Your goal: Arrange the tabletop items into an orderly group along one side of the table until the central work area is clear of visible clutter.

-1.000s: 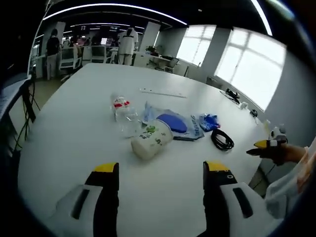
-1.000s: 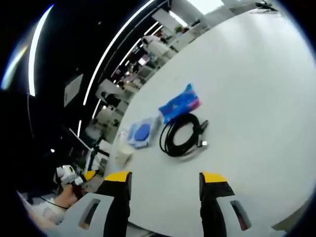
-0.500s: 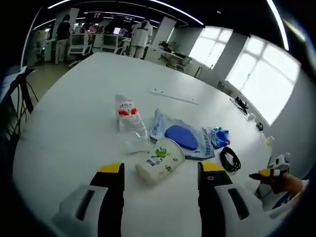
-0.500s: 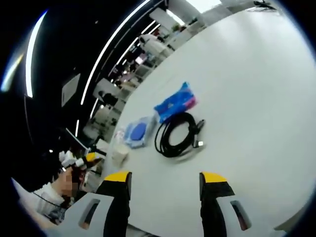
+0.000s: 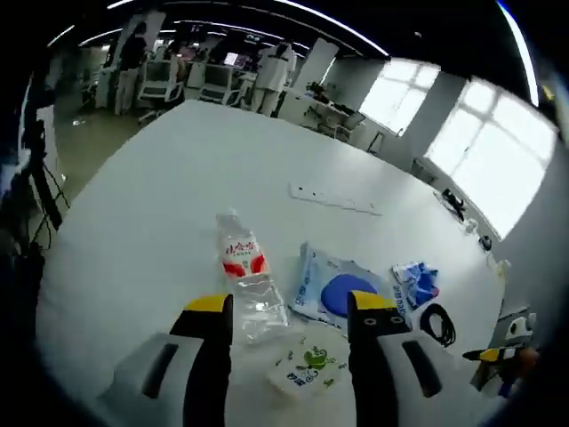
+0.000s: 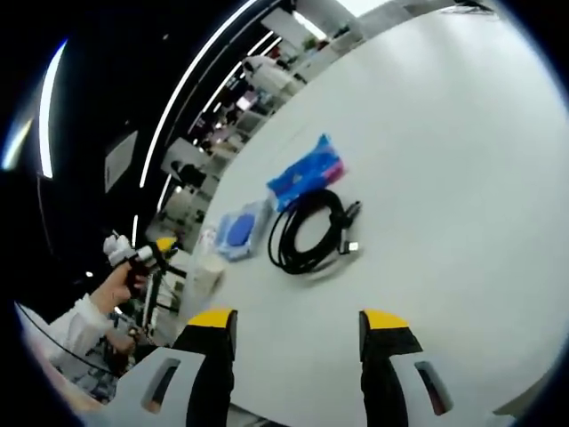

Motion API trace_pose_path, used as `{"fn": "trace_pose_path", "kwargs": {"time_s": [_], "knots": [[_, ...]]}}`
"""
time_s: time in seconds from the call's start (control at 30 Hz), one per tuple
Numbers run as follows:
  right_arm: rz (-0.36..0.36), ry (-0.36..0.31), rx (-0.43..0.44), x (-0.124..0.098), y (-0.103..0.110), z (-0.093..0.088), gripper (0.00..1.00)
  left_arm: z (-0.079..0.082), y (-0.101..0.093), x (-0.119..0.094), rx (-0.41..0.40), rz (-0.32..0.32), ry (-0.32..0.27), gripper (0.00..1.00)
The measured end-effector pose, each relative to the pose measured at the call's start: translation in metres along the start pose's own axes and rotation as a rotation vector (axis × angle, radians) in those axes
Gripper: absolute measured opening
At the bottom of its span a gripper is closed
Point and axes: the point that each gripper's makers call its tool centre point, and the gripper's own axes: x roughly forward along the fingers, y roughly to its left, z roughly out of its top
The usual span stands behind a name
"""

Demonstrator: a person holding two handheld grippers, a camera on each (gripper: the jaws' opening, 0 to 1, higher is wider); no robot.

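- The paper cup [image 5: 307, 369] lies on its side on the white worktop [image 5: 160, 205], right between the two spread jaws of the left tongs [image 5: 289, 316]; its long axis seems to run roughly along the way the tongs point, though I cannot tell which end is the mouth.
- Touching or just beside the cup, on the far-left side, a clear water bottle [image 5: 244, 285] lies flat, its length also running away from the tongs.
- Beyond, a clear packet with a blue disc [image 5: 342, 289], then a blue wrapper [image 5: 416, 280] and a black cable coil [image 5: 437, 322].
- Left tongs: released, holding nothing, and by far the nearer pair to the cup.
- Right tongs [image 6: 298, 325] are released and empty too; the cable coil [image 6: 307, 236] lies straight ahead of them, well apart, and the cup [image 6: 206, 271] sits off to their far left.
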Motion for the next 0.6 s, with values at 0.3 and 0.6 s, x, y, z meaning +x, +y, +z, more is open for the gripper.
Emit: {"fn": "trace_pose_path", "kwargs": {"time_s": [0.3,0.6], "knots": [[0.012,-0.011,0.018,0.012,0.007,0.005,0.56,0.012,0.015,0.043,-0.171,0.035,0.046,0.53],[0.016,0.001,0.022,0.015,0.007,0.003,0.56,-0.024,0.033,0.079,-0.195,0.100,0.178,0.60]]}}
